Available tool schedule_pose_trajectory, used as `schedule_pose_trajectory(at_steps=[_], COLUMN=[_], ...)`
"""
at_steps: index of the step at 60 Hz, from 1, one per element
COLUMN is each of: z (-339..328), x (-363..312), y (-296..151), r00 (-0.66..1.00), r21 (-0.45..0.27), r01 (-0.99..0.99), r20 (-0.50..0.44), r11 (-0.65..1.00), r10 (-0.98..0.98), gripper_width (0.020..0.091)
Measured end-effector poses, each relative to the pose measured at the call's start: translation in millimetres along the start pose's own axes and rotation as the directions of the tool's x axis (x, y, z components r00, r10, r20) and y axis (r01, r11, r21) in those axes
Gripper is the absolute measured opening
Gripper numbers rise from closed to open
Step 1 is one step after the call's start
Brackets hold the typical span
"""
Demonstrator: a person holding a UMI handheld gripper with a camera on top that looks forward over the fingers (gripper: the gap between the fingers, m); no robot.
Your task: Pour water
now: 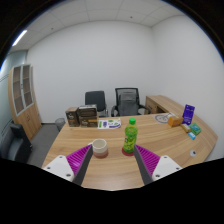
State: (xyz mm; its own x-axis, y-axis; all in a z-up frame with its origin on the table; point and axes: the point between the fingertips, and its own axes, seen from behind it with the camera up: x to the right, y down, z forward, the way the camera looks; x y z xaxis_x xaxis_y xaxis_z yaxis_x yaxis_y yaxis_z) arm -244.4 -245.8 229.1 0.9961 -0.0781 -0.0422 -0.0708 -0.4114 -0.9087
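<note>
A green bottle (129,137) with a yellow-green label and a green cap stands upright on the wooden table (110,172), just ahead of my right finger. To its left stands a small pale cup (99,148) with a dark base, closer to my left finger. My gripper (112,166) is open, its purple pads (76,158) spread wide with nothing between them. Both the bottle and the cup stand beyond the fingertips, within the span of the gap.
Dark boxes (84,117) sit at the table's far left. A purple box (188,116) and small items lie at the far right. Two black office chairs (112,101) stand behind the table, a wooden cabinet (22,98) on the left wall.
</note>
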Motion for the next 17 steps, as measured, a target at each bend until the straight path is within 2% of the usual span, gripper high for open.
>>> schedule_pose_trajectory(at_steps=[17], z=[-19.6], x=[-5.3], y=[-19.6], r00=[1.0], r21=[0.01], r01=[0.017], r20=[-0.012], r11=[1.0], r10=[-0.016], gripper_width=[0.0844])
